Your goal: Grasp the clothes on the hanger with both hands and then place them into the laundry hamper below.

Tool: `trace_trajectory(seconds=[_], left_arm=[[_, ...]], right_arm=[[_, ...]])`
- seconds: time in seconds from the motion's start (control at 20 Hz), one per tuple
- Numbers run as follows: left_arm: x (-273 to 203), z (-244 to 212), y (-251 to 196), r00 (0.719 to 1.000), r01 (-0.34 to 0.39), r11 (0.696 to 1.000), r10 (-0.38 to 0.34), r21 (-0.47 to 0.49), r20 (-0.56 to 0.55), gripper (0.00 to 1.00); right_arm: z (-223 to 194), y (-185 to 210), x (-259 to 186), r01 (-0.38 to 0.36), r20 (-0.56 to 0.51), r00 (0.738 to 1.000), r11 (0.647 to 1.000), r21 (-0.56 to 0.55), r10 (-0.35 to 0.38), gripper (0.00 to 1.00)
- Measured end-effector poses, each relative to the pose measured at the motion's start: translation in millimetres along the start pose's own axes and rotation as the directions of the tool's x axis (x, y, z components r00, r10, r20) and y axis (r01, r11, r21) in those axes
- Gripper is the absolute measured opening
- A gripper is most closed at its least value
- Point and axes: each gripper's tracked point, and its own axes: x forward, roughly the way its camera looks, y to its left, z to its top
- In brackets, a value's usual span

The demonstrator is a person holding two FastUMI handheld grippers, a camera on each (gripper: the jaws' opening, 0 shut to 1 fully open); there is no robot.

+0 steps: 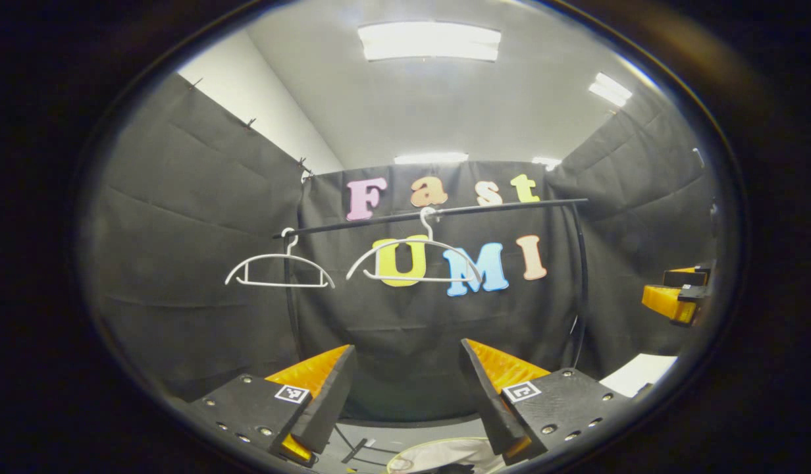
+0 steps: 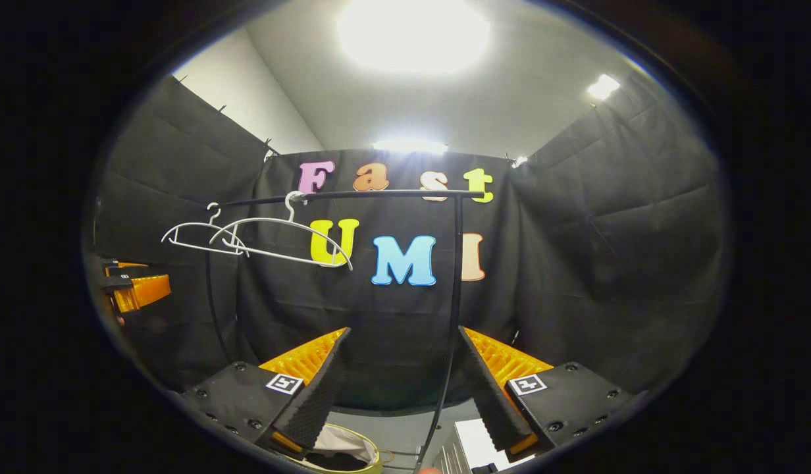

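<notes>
Both grippers' fingers [image 1: 330, 388] spread, holding nothing; hamper [image 2: 353, 447] (rim cut off) below bare hangers [image 1: 415, 263].

**A cloth-walled recording booth**

This is a staged test booth, not a home — black cloth [image 1: 182, 250] hangs in creased panels on three sides, pinned along the top against a plain white wall [image 1: 274, 112]. Overhead run flat ceiling lights [image 1: 429, 41], office style. The household part is only a prop: a thin black rail [image 1: 432, 215] on bent legs carries two bare white hangers [image 1: 279, 271] — and a hamper [image 2: 353, 447] sits on the grey floor below.
</notes>
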Motion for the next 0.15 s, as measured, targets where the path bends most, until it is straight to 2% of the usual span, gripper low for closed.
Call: trace_trajectory(seconds=[0.15], left_arm=[[-1.9, 0.8, -0.6, 1.0, 0.002, 1.0, -0.002, 0.0, 0.006, 0.89]], right_arm=[[3.9, 1.6, 0.5, -0.001, 0.01, 1.0, 1.0, 0.004, 0.001, 0.98]])
